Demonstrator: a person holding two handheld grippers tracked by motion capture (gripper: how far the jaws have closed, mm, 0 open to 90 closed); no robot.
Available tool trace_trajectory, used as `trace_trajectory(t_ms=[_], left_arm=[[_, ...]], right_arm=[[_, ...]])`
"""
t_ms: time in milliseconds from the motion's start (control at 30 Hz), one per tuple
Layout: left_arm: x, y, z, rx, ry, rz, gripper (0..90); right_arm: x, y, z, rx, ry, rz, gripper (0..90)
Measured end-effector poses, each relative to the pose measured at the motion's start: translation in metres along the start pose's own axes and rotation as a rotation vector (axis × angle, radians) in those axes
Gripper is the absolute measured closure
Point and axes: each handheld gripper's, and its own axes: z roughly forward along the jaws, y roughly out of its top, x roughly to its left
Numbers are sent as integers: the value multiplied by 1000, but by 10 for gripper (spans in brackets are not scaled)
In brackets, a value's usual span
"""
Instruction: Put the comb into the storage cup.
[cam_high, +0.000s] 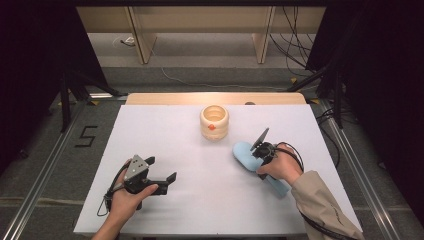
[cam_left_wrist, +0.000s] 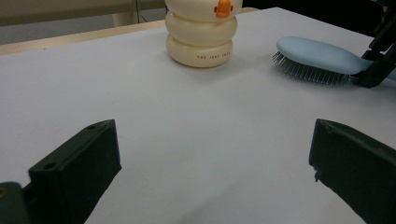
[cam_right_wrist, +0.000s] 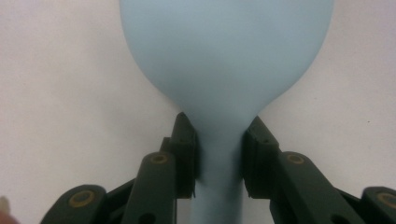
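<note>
**Brush neck in my right jaws**

My right gripper (cam_right_wrist: 218, 161) clamps the light-blue hairbrush (cam_high: 246, 153) at its neck, bristles down, just right of the cream stacked-ring holder (cam_high: 214, 121). My left gripper (cam_left_wrist: 215, 175), jaws spread with nothing between them, rests well left of it.

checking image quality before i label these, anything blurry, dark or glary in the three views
High view: the white table is evenly lit, the room at both sides near black. Left gripper view: the cream holder and blue hairbrush are sharp, the near jaws soft. Right gripper view: brush close, slightly soft, no glare.
</note>
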Motion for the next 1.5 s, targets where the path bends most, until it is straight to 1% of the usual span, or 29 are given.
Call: trace_trajectory(t_ms=[133, 267, 367, 767, 1067, 1100, 1133, 1167, 1267, 1300, 1333, 1500], left_arm=[[0, 0, 0, 0, 0, -1, 15], [0, 0, 0, 0, 1, -1, 15], [0, 0, 0, 0, 0, -1, 15], [0, 0, 0, -2, 2, -1, 15], [0, 0, 0, -2, 3, 0, 15], [0, 0, 0, -3, 3, 0, 15], [0, 0, 0, -3, 3, -1, 15], [0, 0, 0, -3, 3, 0, 15], [0, 0, 0, -3, 3, -1, 15], [0, 0, 0, -3, 2, -1, 15], [0, 0, 0, -3, 3, -1, 15], [0, 0, -1, -3, 3, -1, 15]], right_arm=[[0, 0, -1, 4, 0, 3, 702], [-1, -1, -2, -7, 1, -2, 702], [-1, -1, -3, -8, 3, 5, 702], [-3, -2, -12, -59, 6, 19, 703], [-3, -2, -19, -130, 18, 38, 702], [-4, -2, -20, -139, 21, 32, 702], [-3, -2, -21, -150, 24, 36, 703], [-3, -2, -21, -150, 24, 36, 703], [-2, -2, -22, -184, 20, 24, 702], [-2, -2, -24, -197, 20, 28, 703], [-2, -2, -24, -197, 20, 28, 703], [-1, -2, -27, -252, 25, 28, 703]])
